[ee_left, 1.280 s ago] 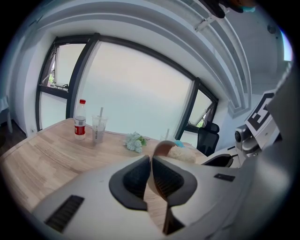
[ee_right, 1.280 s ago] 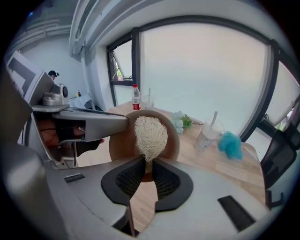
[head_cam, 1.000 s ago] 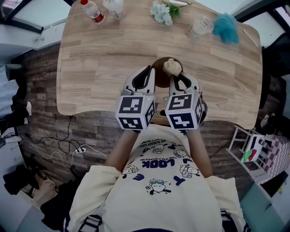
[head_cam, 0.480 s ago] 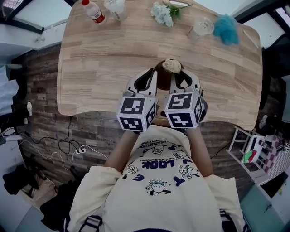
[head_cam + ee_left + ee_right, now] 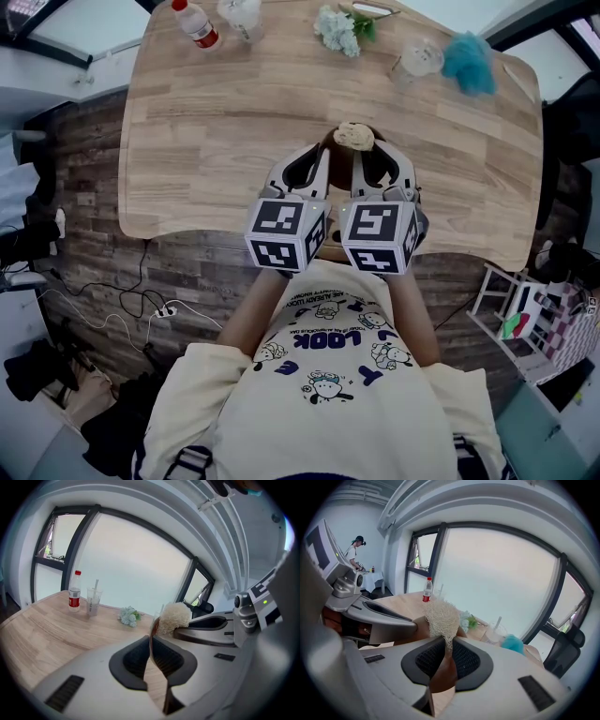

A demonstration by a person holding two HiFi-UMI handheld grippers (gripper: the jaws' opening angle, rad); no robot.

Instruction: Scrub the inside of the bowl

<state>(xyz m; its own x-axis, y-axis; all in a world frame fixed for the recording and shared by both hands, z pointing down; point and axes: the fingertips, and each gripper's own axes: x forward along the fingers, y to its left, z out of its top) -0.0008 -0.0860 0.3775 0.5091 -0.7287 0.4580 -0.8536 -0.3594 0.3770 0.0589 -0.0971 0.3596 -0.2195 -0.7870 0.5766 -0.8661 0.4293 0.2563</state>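
Note:
A dark brown bowl (image 5: 339,150) stands near the wooden table's (image 5: 216,131) front edge, largely hidden under both grippers. My left gripper (image 5: 312,161) is shut on the bowl's thin rim (image 5: 152,629), which runs between its jaws (image 5: 152,641). My right gripper (image 5: 372,157) is shut on a pale loofah scrubber (image 5: 355,136), which sits at the bowl's far rim. In the right gripper view the loofah (image 5: 442,615) sticks out beyond the gripper (image 5: 447,645), over the brown bowl wall (image 5: 419,625). The loofah (image 5: 174,616) also shows in the left gripper view.
At the table's far side stand a water bottle (image 5: 192,21), a plastic cup (image 5: 236,13), a pale flower bunch (image 5: 337,26), a clear cup (image 5: 415,54) and a teal puff (image 5: 467,58). The table's front edge lies just under the grippers. A person (image 5: 354,552) stands far off.
The right gripper has tilted and carried the loofah a little toward the bowl's far rim. The left gripper and the bowl have hardly shifted.

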